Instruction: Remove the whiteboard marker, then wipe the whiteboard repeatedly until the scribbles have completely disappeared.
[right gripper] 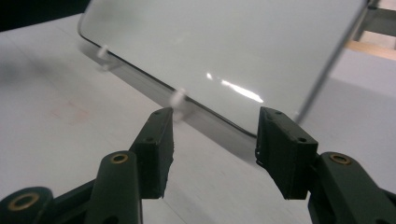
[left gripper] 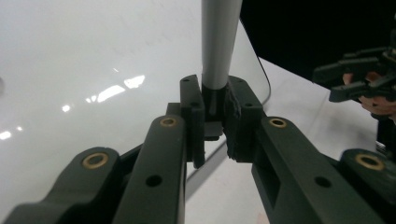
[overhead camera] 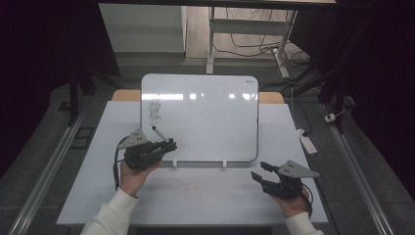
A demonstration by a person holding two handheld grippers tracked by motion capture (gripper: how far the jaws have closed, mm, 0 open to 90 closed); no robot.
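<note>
**Marker held at the whiteboard**

My left gripper [overhead camera: 169,144] pinches a marker [overhead camera: 158,133] at its lower end, tip raised against the whiteboard [overhead camera: 210,117] near some scribbles [overhead camera: 154,112] on its left part. My right gripper [overhead camera: 260,171] hangs over the table [overhead camera: 205,196], near the board's right corner, jaws spread with nothing between them.

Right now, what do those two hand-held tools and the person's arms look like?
Each is a black two-jaw gripper, left and right, built of angular links with brass-coloured pivot rings and blocky rectangular pads. A grey three-cornered plate sits on top of each, and a black cable trails from the left one. The person wears white long sleeves.
</note>
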